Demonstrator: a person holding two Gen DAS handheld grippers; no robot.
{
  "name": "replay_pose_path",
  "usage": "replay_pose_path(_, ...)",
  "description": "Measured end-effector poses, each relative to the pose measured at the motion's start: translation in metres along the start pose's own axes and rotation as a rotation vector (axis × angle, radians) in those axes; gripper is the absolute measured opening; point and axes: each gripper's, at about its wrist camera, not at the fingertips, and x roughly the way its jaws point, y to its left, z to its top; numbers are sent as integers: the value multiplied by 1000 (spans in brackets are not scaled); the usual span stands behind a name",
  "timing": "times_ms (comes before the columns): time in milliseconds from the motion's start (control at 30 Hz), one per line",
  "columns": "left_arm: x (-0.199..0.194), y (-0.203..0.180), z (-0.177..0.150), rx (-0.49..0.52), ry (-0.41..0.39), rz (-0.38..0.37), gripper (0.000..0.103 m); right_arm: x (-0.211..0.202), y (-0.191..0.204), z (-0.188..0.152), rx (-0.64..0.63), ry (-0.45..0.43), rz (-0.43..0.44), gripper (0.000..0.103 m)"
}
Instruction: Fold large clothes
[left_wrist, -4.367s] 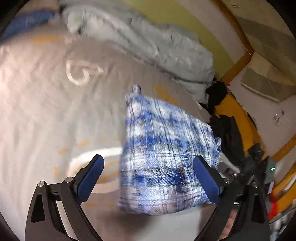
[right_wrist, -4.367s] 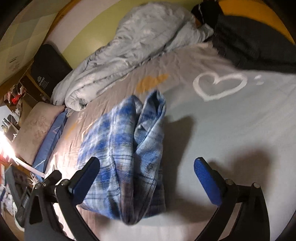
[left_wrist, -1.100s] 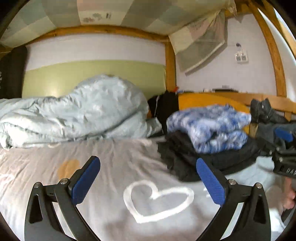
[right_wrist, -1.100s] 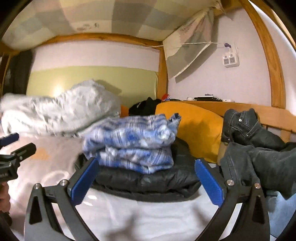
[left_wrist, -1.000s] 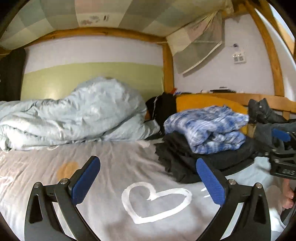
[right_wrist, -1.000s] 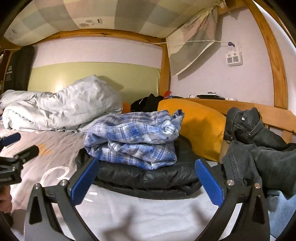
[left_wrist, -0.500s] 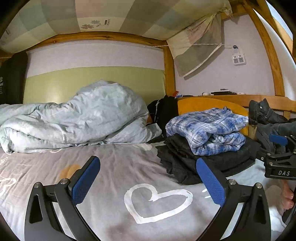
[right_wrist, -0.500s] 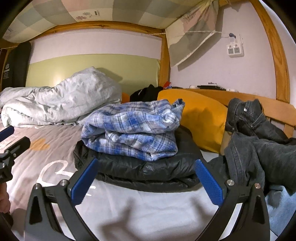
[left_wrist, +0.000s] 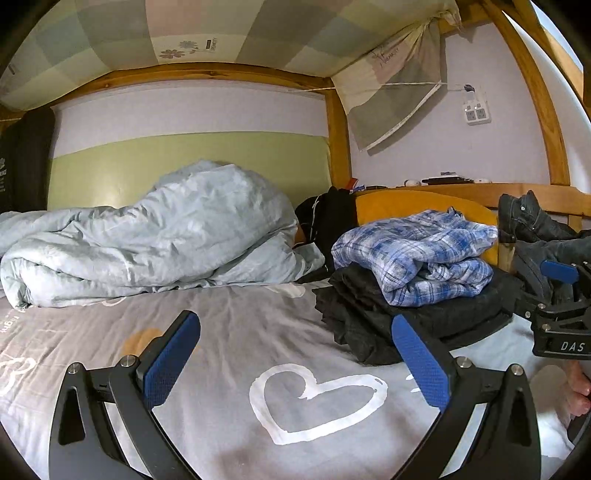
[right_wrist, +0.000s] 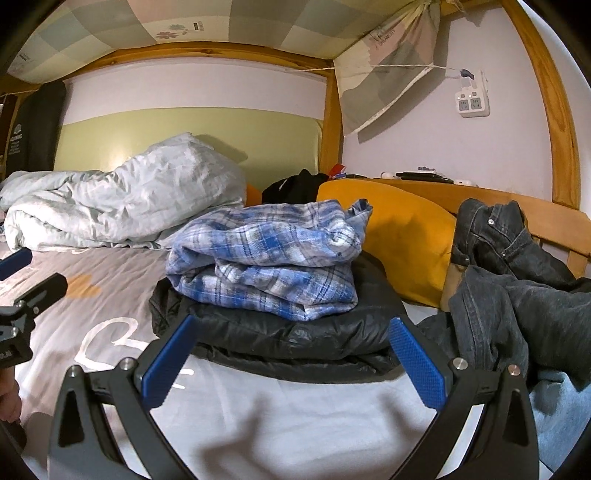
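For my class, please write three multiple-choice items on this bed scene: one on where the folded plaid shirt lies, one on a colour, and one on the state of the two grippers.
1. Where does the plaid shirt lie?
A. On the folded black jacket
B. On the light blue duvet
C. Over the dark jeans

2. What colour is the heart printed on the grey bedsheet?
A. Orange
B. White
C. Blue

3. What state are the left gripper and right gripper in?
A. Both shut on cloth
B. One open, one shut
C. Both open and empty

Answers:
1. A: the shirt sits stacked on the jacket.
2. B: its outline is white.
3. C: each pair of fingers stands wide apart with nothing between.
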Motion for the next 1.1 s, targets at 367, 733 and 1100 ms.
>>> replay_pose_path(367,0,1,0,4,7,1,103,1,1,0,-4,9,4,103)
replay_pose_path(733,0,2,-1,4,5,5,103,2,2,-1,-17,12,9,103)
replay_pose_path(1100,0,2,-1,5,8,6,103,1,2,-1,-13,19,6,103)
